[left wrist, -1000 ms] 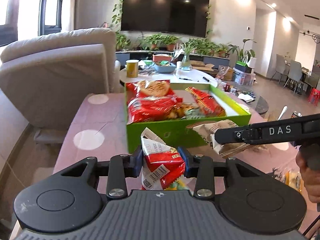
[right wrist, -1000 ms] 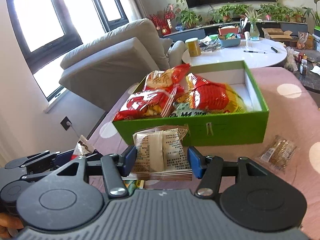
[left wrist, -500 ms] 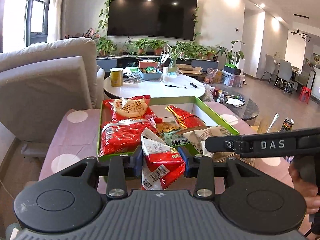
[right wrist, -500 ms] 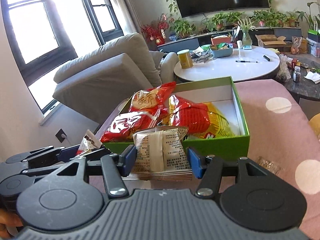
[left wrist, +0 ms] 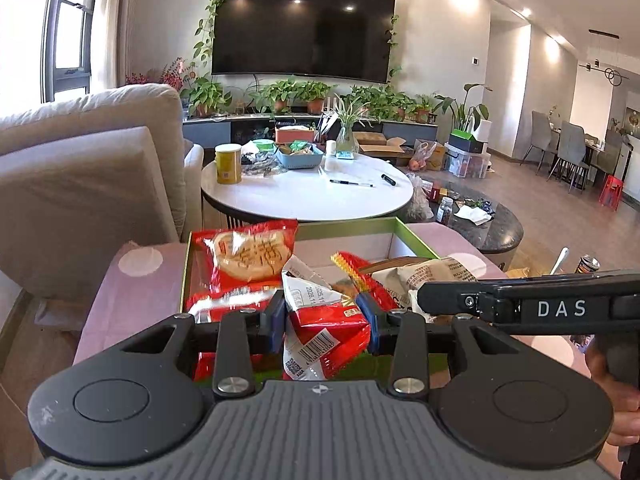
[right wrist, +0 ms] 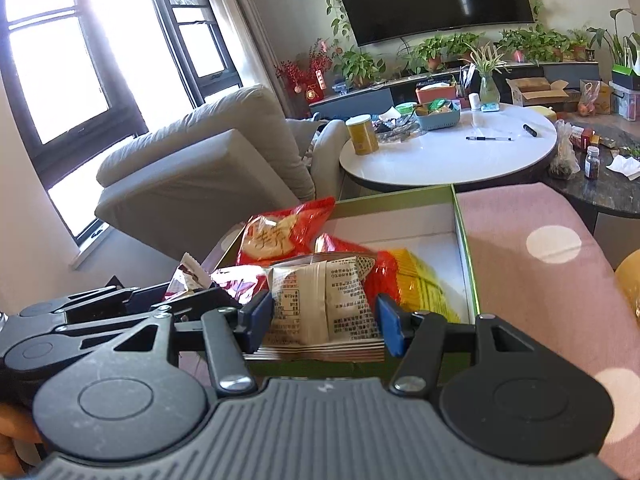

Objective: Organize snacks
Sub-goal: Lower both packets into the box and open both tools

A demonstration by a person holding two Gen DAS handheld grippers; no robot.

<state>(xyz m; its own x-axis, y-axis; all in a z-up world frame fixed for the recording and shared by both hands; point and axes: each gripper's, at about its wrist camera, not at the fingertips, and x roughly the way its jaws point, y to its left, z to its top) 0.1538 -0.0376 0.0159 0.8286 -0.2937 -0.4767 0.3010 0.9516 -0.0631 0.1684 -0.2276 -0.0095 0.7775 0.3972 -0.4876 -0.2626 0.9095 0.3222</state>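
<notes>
The left gripper (left wrist: 325,318) is closed on a red and white snack packet (left wrist: 324,332); its two blue pads press the packet from both sides, and the packet stands up between them, above the near edge of the green box (left wrist: 352,226). The right gripper (right wrist: 323,318) is closed on a beige snack packet (right wrist: 320,304) with dark print, wider than the red one, so its jaws stand further apart; this packet is also over the near part of the box. In the left wrist view the right gripper comes in from the right side, just beside the left one, with a hand (left wrist: 616,396) under it. Inside the box lie a red bag with a round cracker picture (right wrist: 280,236) at the far left and a red and yellow bag (right wrist: 416,280) in the middle, while the right part of the white bottom is bare. The box sits on a counter (right wrist: 532,264) with a pink cloth with white dots. Behind it are a round white table (right wrist: 448,156) and a grey sofa (right wrist: 208,164).
</notes>
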